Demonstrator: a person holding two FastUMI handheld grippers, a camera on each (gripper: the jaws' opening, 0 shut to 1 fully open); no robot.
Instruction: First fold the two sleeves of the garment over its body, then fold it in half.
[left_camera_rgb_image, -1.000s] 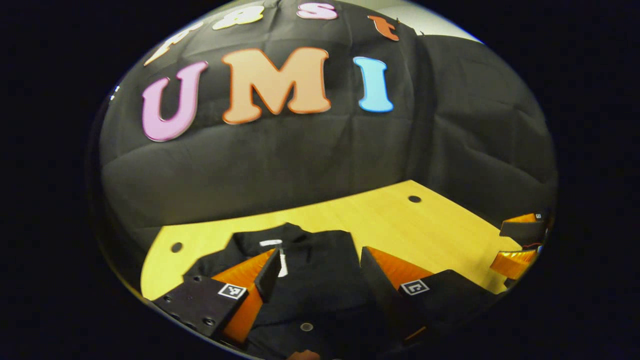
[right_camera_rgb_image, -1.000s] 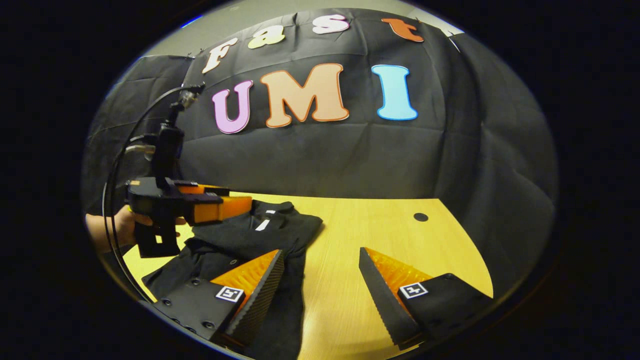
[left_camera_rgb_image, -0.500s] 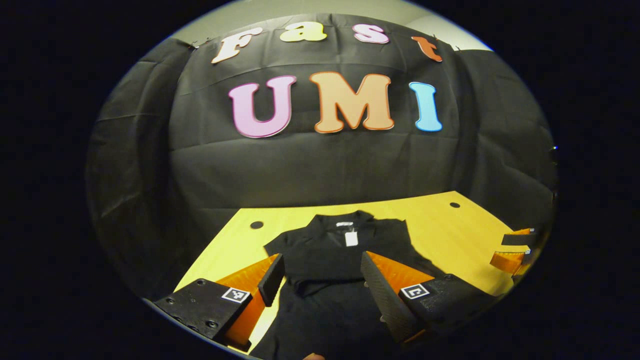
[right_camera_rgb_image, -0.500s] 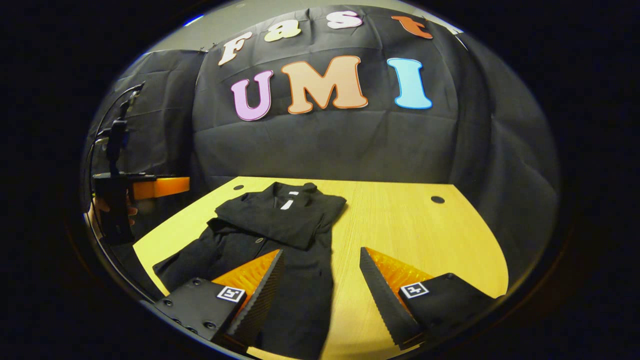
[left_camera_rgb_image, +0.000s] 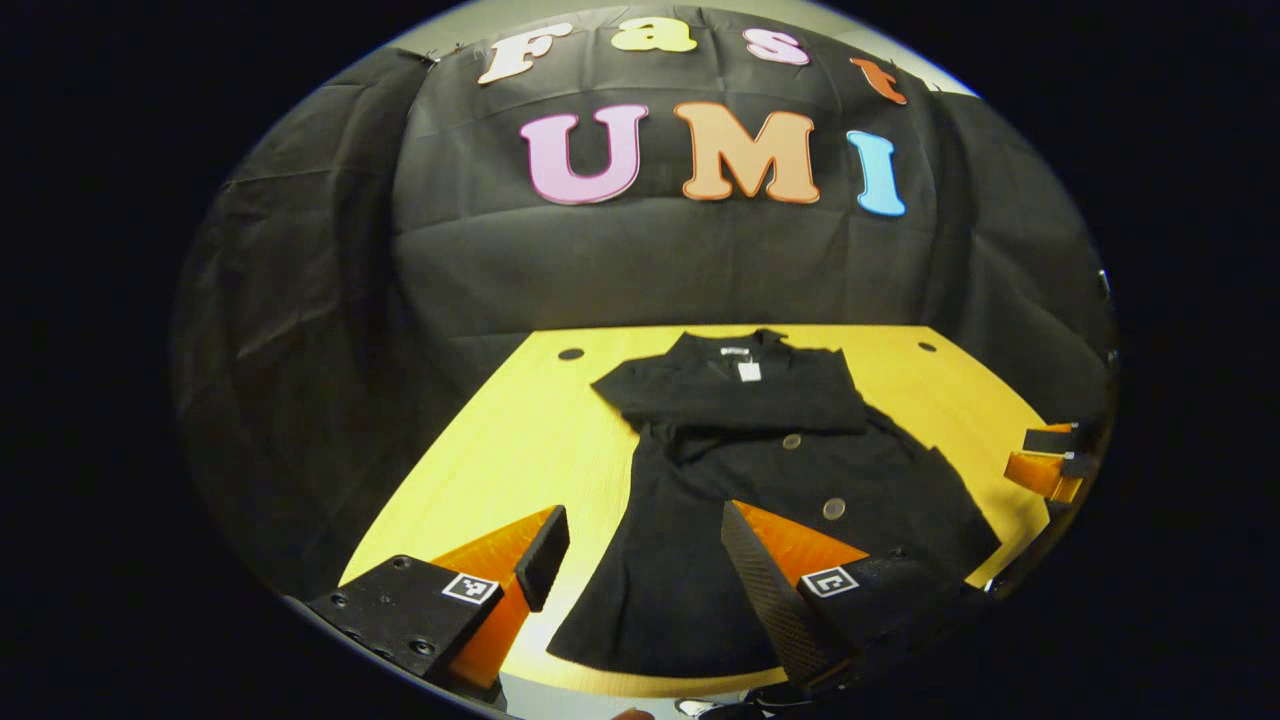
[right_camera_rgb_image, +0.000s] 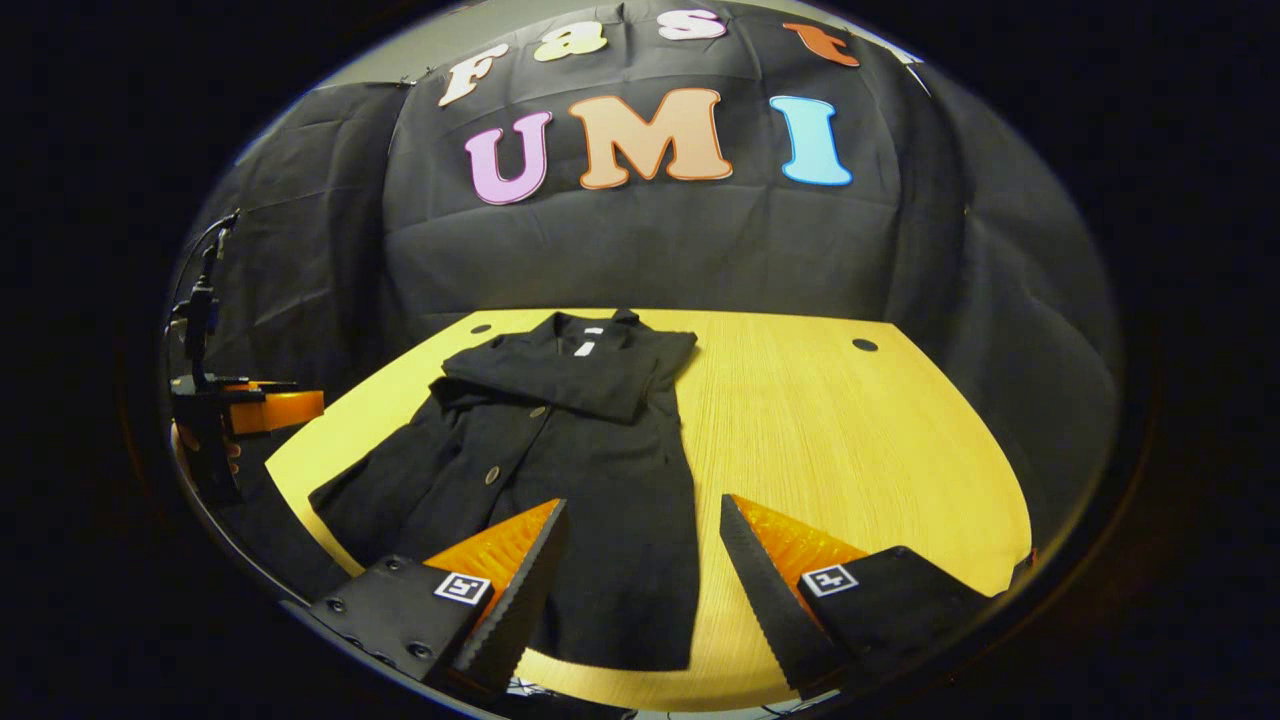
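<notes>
Garment (left_camera_rgb_image: 760, 470): black, buttoned, lying flat on the yellow desk (left_camera_rgb_image: 520, 440), collar toward the booth wall, hem at the near edge. Change noted: over the last second you have drawn both grippers back and up from the collar end, so the whole garment now sits in the left gripper view and the right gripper view (right_camera_rgb_image: 570, 450). Both sleeves (left_camera_rgb_image: 730, 390) lie crossed over the chest, so the first stage reads as done and the half-fold is what remains. Left gripper (left_camera_rgb_image: 640, 560): fingers apart, holding nothing, hovering above the hem; the cloth shows between them, not touched. Right gripper (right_camera_rgb_image: 640, 570): fingers apart, empty, above the hem's right corner, one finger over cloth, the other over bare desk. You will likely want the hem corners next.
</notes>
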